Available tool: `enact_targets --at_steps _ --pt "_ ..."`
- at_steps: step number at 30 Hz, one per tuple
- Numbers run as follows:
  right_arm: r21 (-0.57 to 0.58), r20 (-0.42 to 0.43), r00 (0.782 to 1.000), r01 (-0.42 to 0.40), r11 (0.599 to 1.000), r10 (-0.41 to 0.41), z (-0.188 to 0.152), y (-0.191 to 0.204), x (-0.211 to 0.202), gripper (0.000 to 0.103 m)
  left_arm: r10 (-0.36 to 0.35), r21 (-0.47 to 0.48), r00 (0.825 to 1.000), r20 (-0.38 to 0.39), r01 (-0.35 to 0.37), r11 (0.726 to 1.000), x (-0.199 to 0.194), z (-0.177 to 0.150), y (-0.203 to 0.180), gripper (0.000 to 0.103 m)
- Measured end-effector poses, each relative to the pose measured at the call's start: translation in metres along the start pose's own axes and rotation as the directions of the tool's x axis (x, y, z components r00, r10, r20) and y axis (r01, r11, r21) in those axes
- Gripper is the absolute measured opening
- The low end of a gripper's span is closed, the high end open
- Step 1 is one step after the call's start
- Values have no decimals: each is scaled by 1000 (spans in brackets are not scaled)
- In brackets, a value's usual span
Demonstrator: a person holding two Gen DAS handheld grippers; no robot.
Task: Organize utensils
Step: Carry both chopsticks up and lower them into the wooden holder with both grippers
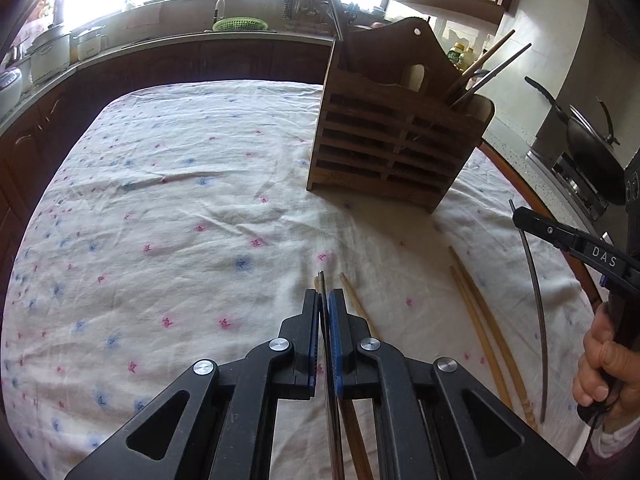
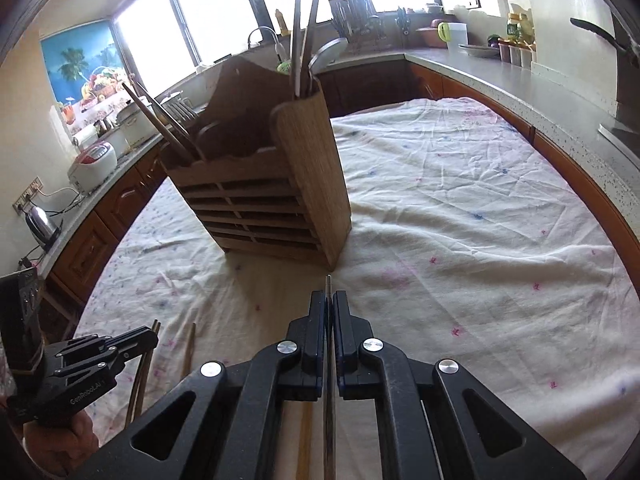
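A wooden utensil holder stands on the floral tablecloth, with chopsticks and other utensils upright in it. My left gripper is shut on chopsticks, one dark and one wooden, low over the cloth; it also shows in the right wrist view. My right gripper is shut on a single dark metal chopstick, which shows hanging from it in the left wrist view. Loose wooden chopsticks lie on the cloth between the grippers, another beside my left fingers.
The tablecloth covers a round table with a wooden rim. Kitchen counters surround it, with a wok on a stove at the right, a sink and green basket behind, and a kettle and rice cooker at the left.
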State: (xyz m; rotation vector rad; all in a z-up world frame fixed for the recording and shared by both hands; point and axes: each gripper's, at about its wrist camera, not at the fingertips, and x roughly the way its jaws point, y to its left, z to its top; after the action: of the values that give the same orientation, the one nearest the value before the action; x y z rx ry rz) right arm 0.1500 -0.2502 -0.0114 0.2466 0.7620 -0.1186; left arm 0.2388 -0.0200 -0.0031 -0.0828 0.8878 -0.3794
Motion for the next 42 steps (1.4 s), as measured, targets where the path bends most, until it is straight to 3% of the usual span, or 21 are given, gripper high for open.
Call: enact_targets --at_steps 8,10,12,14,20,26,31,34,38,40,42 --pt "-22 39 999 -8 1000 9 1 12 -22 4 59 28 994 -96 -57 998 32 -1 -2 5" --pt "-22 38 999 -9 1000 10 -2 12 -24 4 64 35 993 -97 -60 998 34 3 -3 11" --pt "-21 37 999 -11 1000 12 -5 12 -26 4 83 49 992 -98 -78 996 37 6 -7 26" --pt "-15 37 999 -15 1000 15 -7 11 -28 4 103 64 990 -98 -97 993 43 9 -9 29" --pt "-11 39 999 -24 1000 25 -8 12 -30 4 121 94 988 -98 -112 989 51 13 -12 29" --pt "-1 48 998 -31 1000 31 -10 8 -37 4 99 49 992 -78 -95 994 23 3 6 29" --pt "6 58 997 -41 999 41 -12 8 -42 4 119 108 987 -112 -107 988 17 -14 -1 29" --pt "7 55 997 -47 999 47 -13 10 -41 4 180 181 979 -95 -161 970 18 -17 -13 28" --pt "5 53 997 -48 999 48 -13 12 -41 4 169 170 981 -94 -152 974 20 -13 -14 27" --pt "10 54 997 -47 999 46 -13 11 -41 4 168 167 982 -92 -151 974 25 -8 -14 25" --pt "16 53 998 -45 999 44 -13 9 -40 4 166 171 982 -87 -149 974 31 -4 -16 15"
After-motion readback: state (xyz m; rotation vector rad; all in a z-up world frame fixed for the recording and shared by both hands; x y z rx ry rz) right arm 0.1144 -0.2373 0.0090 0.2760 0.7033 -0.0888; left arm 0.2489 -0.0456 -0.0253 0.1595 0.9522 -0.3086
